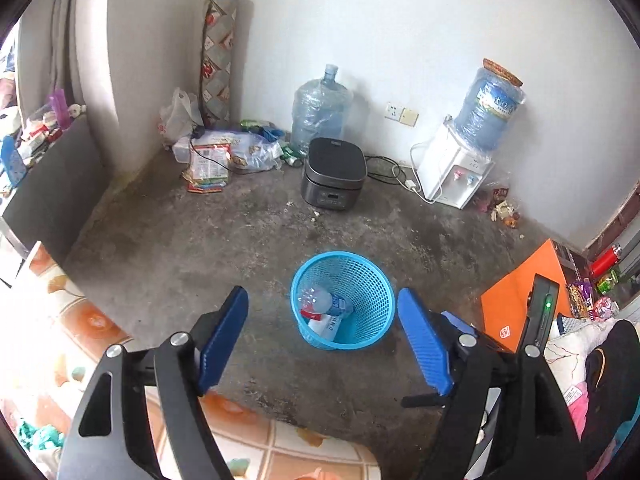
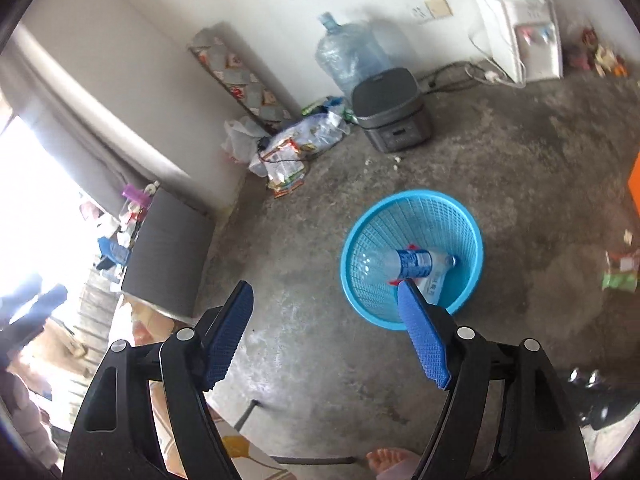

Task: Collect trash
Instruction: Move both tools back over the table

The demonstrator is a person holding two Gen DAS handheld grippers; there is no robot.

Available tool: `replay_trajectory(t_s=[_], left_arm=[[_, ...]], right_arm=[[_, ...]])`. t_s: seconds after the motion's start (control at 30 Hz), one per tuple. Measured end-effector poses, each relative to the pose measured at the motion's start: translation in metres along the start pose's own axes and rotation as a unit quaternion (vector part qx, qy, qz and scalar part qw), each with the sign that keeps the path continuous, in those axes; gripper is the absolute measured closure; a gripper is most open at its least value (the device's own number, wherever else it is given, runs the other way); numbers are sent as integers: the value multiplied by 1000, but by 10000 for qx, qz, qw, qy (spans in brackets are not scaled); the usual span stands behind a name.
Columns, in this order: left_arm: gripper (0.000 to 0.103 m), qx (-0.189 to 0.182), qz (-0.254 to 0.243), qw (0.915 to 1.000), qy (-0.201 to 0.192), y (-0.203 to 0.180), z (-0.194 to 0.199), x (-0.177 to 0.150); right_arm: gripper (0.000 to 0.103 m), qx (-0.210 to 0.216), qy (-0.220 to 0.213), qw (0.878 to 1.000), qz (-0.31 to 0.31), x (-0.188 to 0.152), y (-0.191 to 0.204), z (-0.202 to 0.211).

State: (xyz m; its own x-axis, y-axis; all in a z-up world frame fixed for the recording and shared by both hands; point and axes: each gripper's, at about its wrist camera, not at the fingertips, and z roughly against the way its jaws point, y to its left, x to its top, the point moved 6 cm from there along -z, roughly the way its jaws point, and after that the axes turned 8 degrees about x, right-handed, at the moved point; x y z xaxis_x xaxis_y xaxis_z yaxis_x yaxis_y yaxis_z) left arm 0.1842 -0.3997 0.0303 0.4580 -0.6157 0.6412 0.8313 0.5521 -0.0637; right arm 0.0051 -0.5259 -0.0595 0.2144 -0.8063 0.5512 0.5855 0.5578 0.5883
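Observation:
A blue mesh waste basket (image 1: pixel 360 280) stands on the concrete floor and holds a clear plastic bottle (image 1: pixel 324 302) and some paper. My left gripper (image 1: pixel 322 296) is open and empty, held above the floor with the basket between its blue fingers (image 1: pixel 224 332). In the right wrist view the basket (image 2: pixel 464 224) and bottle (image 2: pixel 416 262) lie ahead and to the right. My right gripper (image 2: pixel 326 290) is open and empty, above the floor to the left of the basket. Wrappers (image 2: pixel 618 270) lie on the floor at the right edge.
A dark rice cooker (image 1: pixel 334 174), a water jug (image 1: pixel 320 106), a white water dispenser (image 1: pixel 456 170) and a pile of bags (image 1: pixel 224 152) line the far wall. A grey cabinet (image 1: pixel 52 176) stands left. An orange box (image 1: pixel 520 292) is at right.

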Motion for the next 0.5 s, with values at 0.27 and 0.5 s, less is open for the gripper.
replay_trajectory(t_s=[0.27,0.5], left_arm=[[18,826,475,9918,-847,70,143,-35],[14,1391,1032,9773,-1222,104,230,-99]], right_arm=[[8,615,-590,9838,1577,-20,106,47],[8,1514,-522,9557,2469,-65,184,73]])
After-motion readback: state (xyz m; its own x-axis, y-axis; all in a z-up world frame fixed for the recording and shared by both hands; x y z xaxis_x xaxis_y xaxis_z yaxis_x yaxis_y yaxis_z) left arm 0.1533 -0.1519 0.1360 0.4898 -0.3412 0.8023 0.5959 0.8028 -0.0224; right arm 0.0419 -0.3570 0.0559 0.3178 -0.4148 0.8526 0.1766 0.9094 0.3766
